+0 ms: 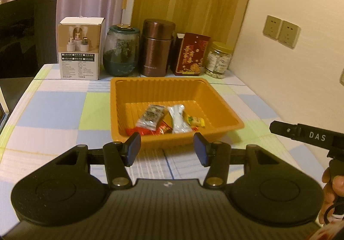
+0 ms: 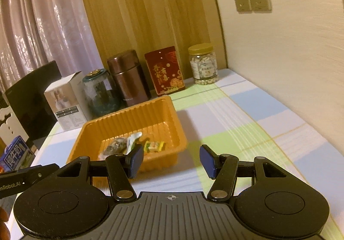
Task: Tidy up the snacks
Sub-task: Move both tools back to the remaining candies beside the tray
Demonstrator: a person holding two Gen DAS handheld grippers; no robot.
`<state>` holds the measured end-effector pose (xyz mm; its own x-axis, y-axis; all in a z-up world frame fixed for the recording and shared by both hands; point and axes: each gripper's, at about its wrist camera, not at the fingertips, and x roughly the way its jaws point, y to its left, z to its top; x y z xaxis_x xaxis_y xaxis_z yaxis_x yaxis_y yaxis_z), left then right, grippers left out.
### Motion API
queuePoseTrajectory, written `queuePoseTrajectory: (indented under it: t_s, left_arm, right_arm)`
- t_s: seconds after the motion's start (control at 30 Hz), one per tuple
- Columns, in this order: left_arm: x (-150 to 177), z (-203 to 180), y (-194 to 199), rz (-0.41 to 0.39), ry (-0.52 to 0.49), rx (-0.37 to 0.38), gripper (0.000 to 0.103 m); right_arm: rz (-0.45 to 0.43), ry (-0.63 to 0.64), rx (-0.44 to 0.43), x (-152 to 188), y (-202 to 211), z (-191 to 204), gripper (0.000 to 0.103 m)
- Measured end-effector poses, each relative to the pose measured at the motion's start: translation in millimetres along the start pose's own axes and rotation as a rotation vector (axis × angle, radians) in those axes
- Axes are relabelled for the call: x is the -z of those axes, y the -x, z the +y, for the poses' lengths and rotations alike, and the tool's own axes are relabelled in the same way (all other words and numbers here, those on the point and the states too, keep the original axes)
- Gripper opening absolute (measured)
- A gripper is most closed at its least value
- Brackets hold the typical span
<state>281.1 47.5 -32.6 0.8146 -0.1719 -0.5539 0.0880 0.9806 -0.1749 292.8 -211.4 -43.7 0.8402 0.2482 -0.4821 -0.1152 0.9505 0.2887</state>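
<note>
You are holding both tongs, left tongs [image 1: 167, 149] and right tongs [image 2: 171, 161], half open and empty, low in the frame near the orange ribbed plastic tray [image 1: 217, 98] with wrapped snacks [image 1: 179, 119]. Next, I think, you need to find more snacks.

An orange ribbed plastic tray [image 1: 154, 89] sits upright near the tabletop's back edge. Inside, at its front wall, lie a speckled snack bar [image 1: 151, 116], a silver packet [image 1: 179, 119], a yellow candy [image 1: 196, 121] and red wrappers [image 1: 161, 130].
</note>
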Motion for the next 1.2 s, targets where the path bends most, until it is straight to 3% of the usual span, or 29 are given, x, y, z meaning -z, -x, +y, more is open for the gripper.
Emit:
queuePoseTrajectory:
  t_s: [0.4,0.67,1.2]
  left_arm:
    - [60,-37,49,0.033,-0.032,0.037,0.05]
    - [91,-51,58,0.091,-0.087,0.044,0.05]
    - [101,-57,50,0.13,-0.127,0.055,0.054]
  right_arm:
    - [0.035,-0.038,0.008,43,61,-21,0.058]
    - [0.053,-0.025,0.01,64,82,-33,0.058]
    - [0.112,-0.015,0.039,78,79,-45,0.058]
